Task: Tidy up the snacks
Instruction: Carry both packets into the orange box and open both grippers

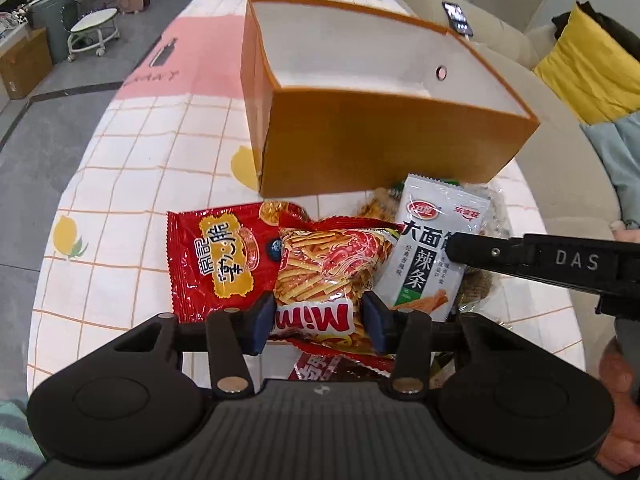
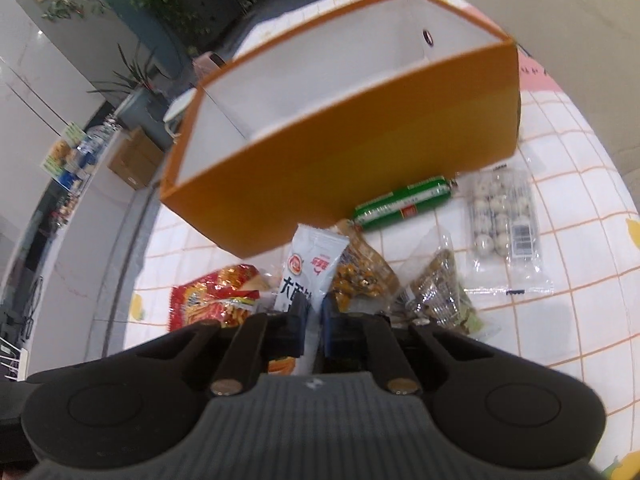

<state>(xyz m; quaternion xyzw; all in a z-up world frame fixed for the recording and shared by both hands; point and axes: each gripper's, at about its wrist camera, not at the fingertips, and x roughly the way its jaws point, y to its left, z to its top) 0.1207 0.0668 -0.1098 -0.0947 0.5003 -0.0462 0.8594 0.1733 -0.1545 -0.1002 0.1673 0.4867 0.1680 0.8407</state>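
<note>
An open orange box with a white inside stands on the table; it also shows in the right wrist view. My left gripper has its jaws around the Mimi shrimp-stick bag, close to its sides. A red snack bag lies to its left. My right gripper is shut on the white spicy-strip packet, which also shows in the left wrist view with the right gripper's finger on it.
A green sausage, a clear pack of white balls, a brown snack bag and a crinkly clear bag lie before the box. A checked cloth covers the table. A sofa stands behind it.
</note>
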